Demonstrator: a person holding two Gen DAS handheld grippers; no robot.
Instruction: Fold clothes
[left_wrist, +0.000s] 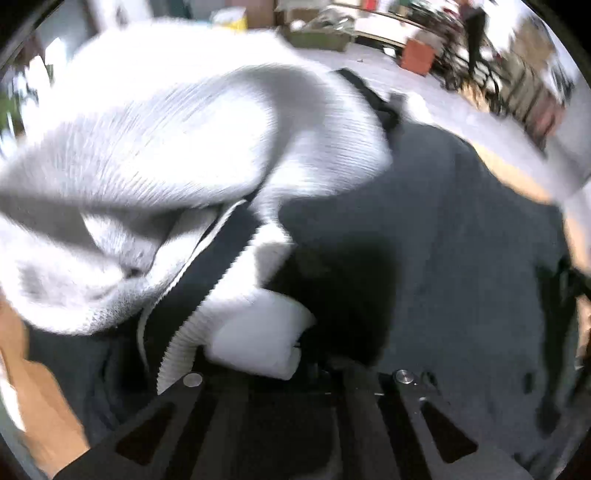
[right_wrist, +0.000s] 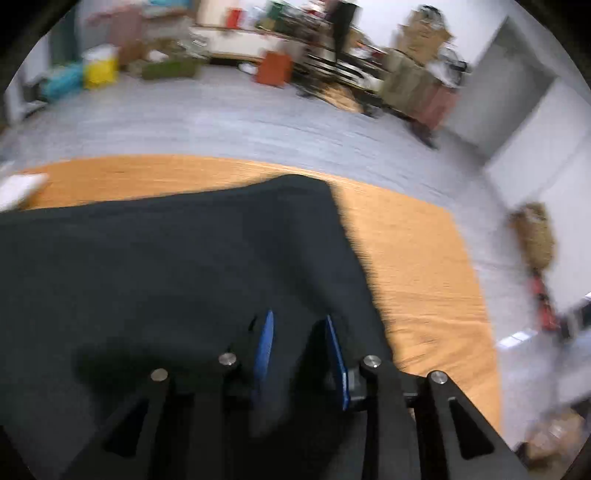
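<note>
While its fingers are hidden under cloth, the left gripper (left_wrist: 295, 363) has its jaws drawn together on a folded edge of the white ribbed garment (left_wrist: 155, 147), which bunches just ahead of the gripper's black frame and billows up and away to the left in a blurred sweep. A dark band (left_wrist: 218, 254) runs along this white cloth, and a dark grey garment (left_wrist: 461, 240) lies spread beneath and to the right of it. Bits of the orange table (left_wrist: 517, 177) show past the grey cloth.

At the right gripper (right_wrist: 301, 325), the two blue pads (right_wrist: 264, 343) stand a narrow gap apart with nothing pinched between them; the pads hover over the black garment (right_wrist: 166, 266). That garment lies flat on the orange table (right_wrist: 424, 277), its far right corner near the table's middle. Beyond the table edge spreads a grey floor (right_wrist: 258, 122) with blurred clutter along the far wall
</note>
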